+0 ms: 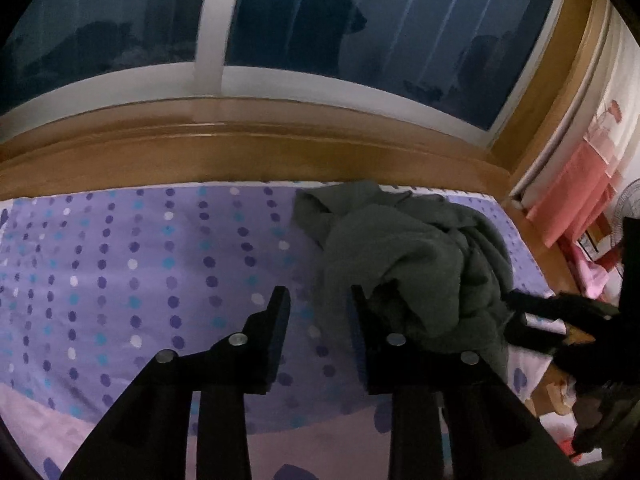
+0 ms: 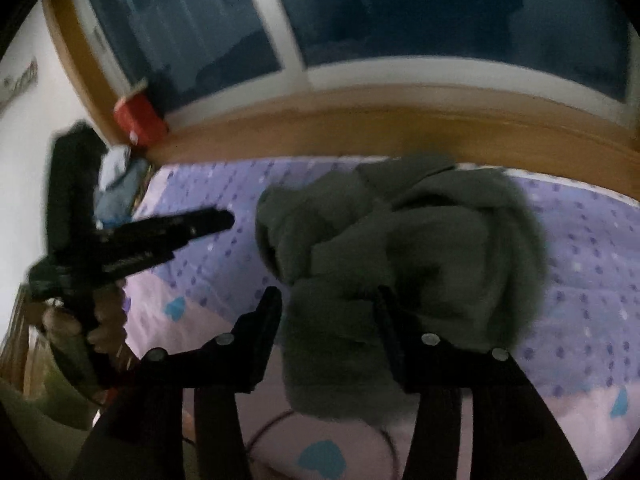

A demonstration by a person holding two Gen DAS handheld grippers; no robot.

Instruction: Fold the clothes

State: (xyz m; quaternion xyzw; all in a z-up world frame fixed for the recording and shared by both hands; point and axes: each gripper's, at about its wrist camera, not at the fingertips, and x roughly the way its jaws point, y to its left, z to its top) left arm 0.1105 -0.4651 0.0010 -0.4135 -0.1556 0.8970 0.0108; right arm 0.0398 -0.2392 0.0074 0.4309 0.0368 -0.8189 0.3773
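Dark green garment (image 2: 400,256) sits in a crumpled heap on the bed (image 1: 120,264), polka-dot purple sheet, no folds or flat panels visible. Right tool (image 2: 326,312): jaws spread, nothing clamped, near edge of the heap lying between the 2 fingers. Left tool (image 1: 320,304): jaws also spread and empty, heap just ahead and to its right, bare sheet to its left. Wooden sill (image 1: 280,148) and window beyond the heap.

My read: garment needs spreading flat before any fold makes sense. Close the right tool on 1 layer at an edge or seam, not a bunched wad. Left tool should take a second edge well apart, then pull toward the bare sheet on its left. Thick fabric, so expect layers to drag along
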